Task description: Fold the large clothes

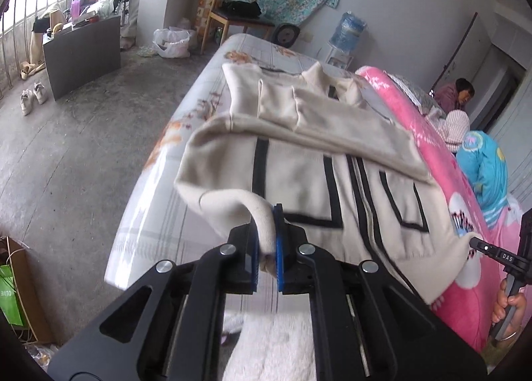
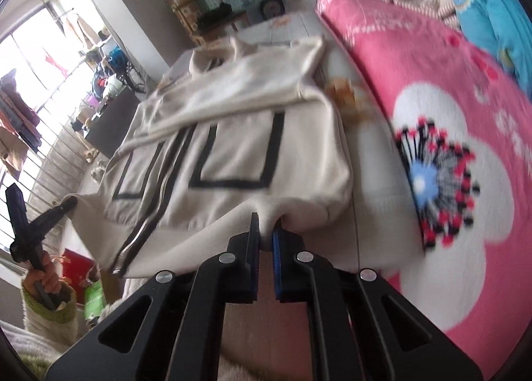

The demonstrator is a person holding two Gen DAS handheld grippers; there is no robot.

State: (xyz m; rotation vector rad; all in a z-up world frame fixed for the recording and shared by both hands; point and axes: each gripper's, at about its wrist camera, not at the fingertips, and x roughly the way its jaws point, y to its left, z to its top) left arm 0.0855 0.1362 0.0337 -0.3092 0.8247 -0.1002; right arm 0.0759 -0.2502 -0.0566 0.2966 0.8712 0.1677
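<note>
Jacket: a cream zip-up jacket (image 1: 299, 161) with black stripes and rectangular outlines on its front lies on my bed (image 1: 186, 161), its hem toward me and its collar at the far end.
Jacket fold: both sleeves are folded across the chest, so the upper part is covered by plain cream cloth.
Jacket neighbours: a pink flowered blanket (image 2: 432, 115) lies just beside it on the bed, and a blue bundle (image 2: 498, 15) sits past the blanket.
Left claw: my left claw (image 1: 266, 244) is pressed together on the hem at the jacket's left corner; a roll of cream cloth is pinched between its blue pads, and that corner is lifted off the bed.
Right claw: my right claw (image 2: 266, 241) is pressed together on the hem nearer the right corner, with a tuck of cream fabric between its pads.
Cross views: each wrist view shows the other claw's tip at the far end of the hem, gripped by my hand.
Hidden: my claws cover the hem right at the pinch, so I cannot tell how deep the cloth sits.
Blur: the right wrist view is smeared, most of all on the blanket and the jacket's stripes.
Cut off: the near end of the bed is behind my claws.
</note>
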